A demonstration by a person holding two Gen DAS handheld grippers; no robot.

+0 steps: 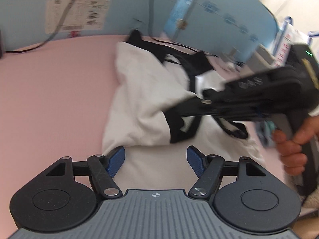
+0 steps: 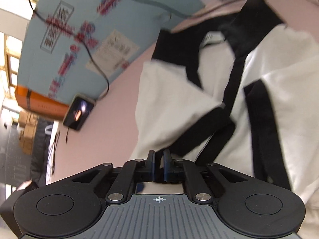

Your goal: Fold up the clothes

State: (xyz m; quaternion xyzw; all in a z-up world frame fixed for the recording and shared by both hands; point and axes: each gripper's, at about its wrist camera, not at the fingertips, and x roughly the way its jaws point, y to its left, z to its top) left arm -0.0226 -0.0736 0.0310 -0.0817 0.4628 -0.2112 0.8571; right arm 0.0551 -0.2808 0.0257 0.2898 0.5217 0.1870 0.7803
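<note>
One garment (image 1: 143,99), a white top with black trim and black straps, lies crumpled on the pink table surface (image 1: 49,91). In the left wrist view its long axis runs from the near edge of the picture, between the gripper's fingers, away toward the light blue wall (image 1: 119,10). The black neck and strap end points at the wall; the plain white end points back at the camera. The cloth is bunched, with a thick fold down its left side.

Left gripper (image 1: 156,160): released. Its two blue pads (image 1: 116,161) stand well apart, and the white near end of the garment lies in the gap between them. Neither pad presses the cloth.

Right gripper (image 2: 159,164): clenched. In its own view the jaws are drawn almost together right at the near edge of the garment, where white cloth meets a black band. Whether fabric is pinched between them cannot be told, since the fingers hide the contact point. In the left wrist view this gripper reaches in from the right, held by a hand (image 1: 293,149), its tip at the black trim near the middle of the garment.

A phone (image 2: 78,112) lies on the table to the left of the garment, well apart from it, with a black cable (image 2: 95,59) running up the wall.
</note>
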